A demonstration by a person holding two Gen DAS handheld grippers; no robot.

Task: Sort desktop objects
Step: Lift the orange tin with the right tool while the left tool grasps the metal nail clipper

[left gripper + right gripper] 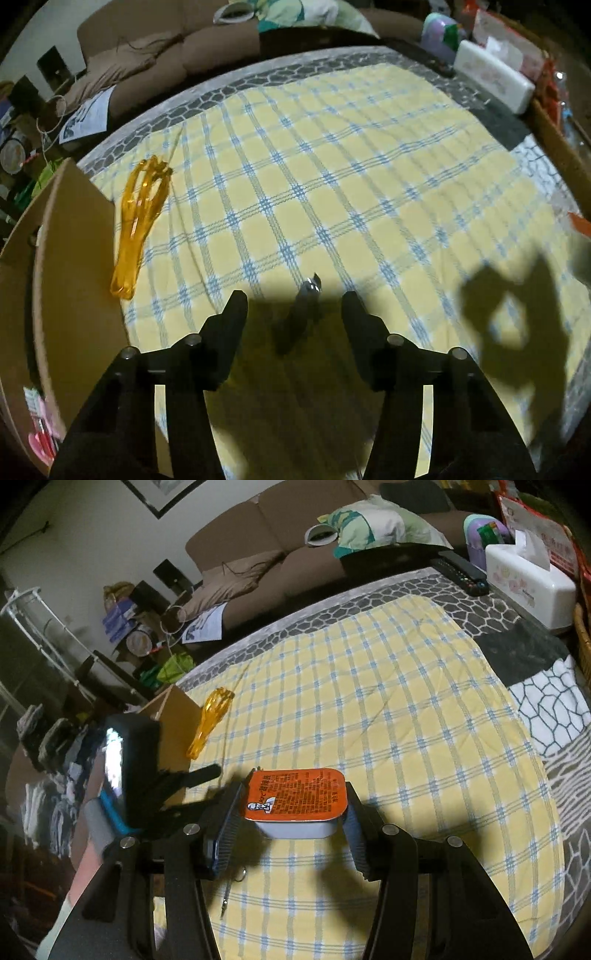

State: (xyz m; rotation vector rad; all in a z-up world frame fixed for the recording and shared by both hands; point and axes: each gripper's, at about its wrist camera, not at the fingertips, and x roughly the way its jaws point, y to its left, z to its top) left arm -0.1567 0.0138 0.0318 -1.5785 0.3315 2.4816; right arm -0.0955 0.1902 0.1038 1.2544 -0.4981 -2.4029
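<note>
Altogether one sauce cup point(295, 799), one orange massager point(138, 225).

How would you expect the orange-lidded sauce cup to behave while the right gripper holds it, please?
The sauce cup looks like a thin plastic tub with a foil lid, so probably light and easily crushed. The right gripper squeezes its smooth, sloping sides, so it might slip downward.

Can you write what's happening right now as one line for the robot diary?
left gripper: open over nail clipper | right gripper: shut on sauce cup, lifted | orange massager: on cloth beside box
</note>
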